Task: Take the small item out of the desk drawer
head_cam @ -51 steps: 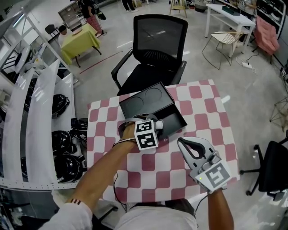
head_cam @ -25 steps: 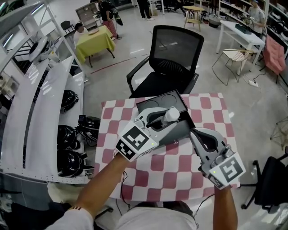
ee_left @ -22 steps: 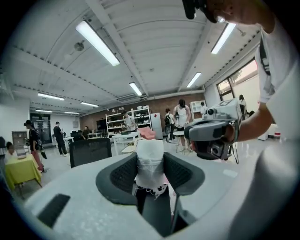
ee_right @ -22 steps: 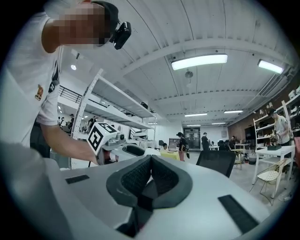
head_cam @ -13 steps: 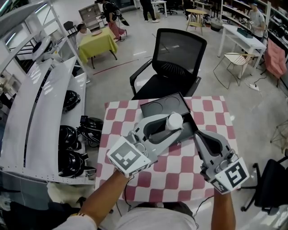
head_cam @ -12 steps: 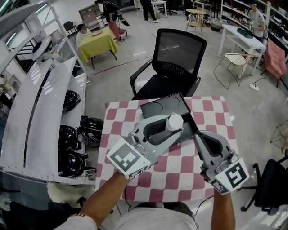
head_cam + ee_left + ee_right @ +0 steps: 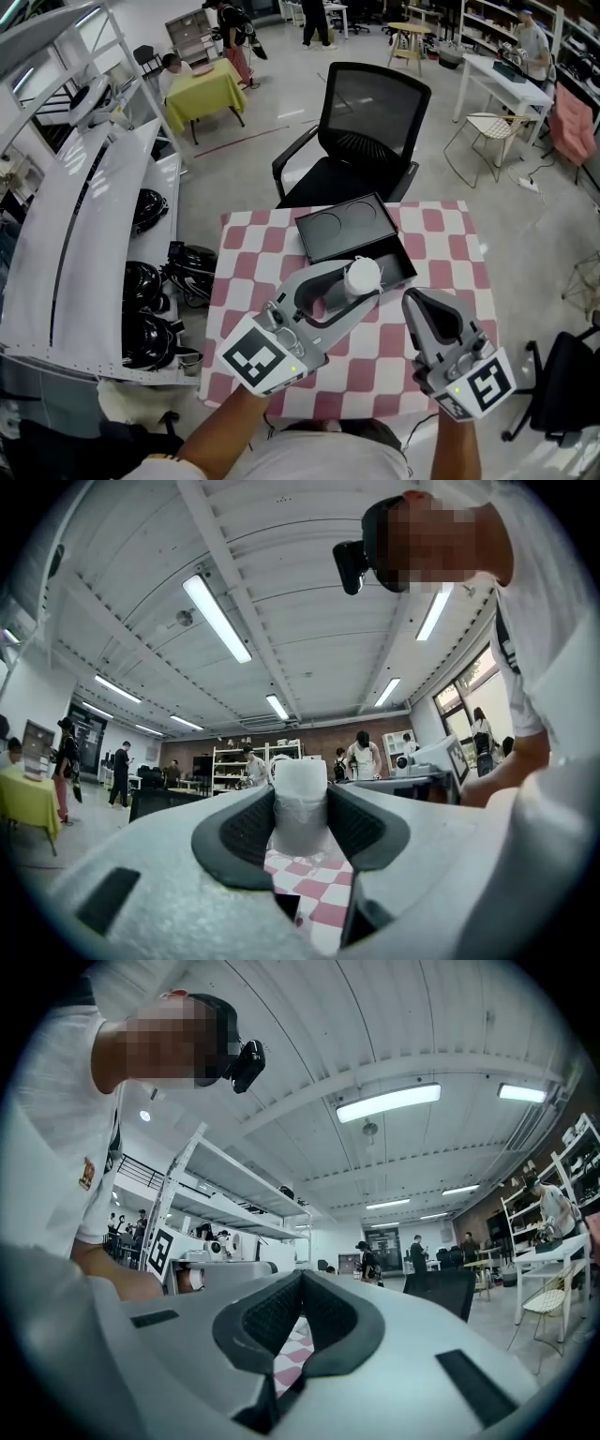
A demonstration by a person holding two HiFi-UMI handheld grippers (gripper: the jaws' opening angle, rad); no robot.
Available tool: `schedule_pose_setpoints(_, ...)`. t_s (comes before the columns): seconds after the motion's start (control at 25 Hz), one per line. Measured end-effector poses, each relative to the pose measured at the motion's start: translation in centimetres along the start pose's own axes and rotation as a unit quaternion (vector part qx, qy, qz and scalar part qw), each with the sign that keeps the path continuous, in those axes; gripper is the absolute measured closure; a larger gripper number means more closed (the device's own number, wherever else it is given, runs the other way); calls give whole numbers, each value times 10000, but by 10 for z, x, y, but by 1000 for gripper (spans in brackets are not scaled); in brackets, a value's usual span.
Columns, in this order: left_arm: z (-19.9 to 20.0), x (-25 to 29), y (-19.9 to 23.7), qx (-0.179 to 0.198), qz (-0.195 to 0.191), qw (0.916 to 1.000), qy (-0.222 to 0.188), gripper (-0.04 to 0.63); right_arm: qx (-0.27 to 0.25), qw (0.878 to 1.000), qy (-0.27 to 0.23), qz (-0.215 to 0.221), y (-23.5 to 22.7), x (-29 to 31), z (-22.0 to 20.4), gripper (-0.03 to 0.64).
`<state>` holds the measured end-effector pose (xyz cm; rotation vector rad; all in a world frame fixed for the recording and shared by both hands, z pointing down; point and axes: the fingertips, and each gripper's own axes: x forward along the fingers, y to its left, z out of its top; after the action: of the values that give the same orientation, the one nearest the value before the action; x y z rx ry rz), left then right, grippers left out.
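Far left, off the table: a white rack [image 7: 84, 216] of dark round gear, well out of the way. Left of centre, the left gripper [image 7: 357, 285], jaws spread wide and pressed on the small white item [image 7: 300, 803], gripped by its sides. Stands upright between the pads, long axis crosswise to the jaws, top poking above them. Already out of the black desk drawer [image 7: 386, 260], hanging in the air over the drawer's near edge and the checked tablecloth [image 7: 450, 239]. Behind the table, an office chair [image 7: 375, 122]. Further right, the right gripper [image 7: 298, 1286], pads together on nothing, near the item but apart from it. Likely next: lowering onto bare cloth toward the near side, with nothing between, only the open drawer to skirt.
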<state>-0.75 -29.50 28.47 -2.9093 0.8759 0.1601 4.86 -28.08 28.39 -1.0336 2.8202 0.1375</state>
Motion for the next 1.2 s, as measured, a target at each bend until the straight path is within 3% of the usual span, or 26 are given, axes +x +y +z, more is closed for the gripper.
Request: schedule_pose_setpoints(1.2,2,-19,-23,19,-112,9999,-20,411,-209,9998,-2,-35,27,-13,5,606)
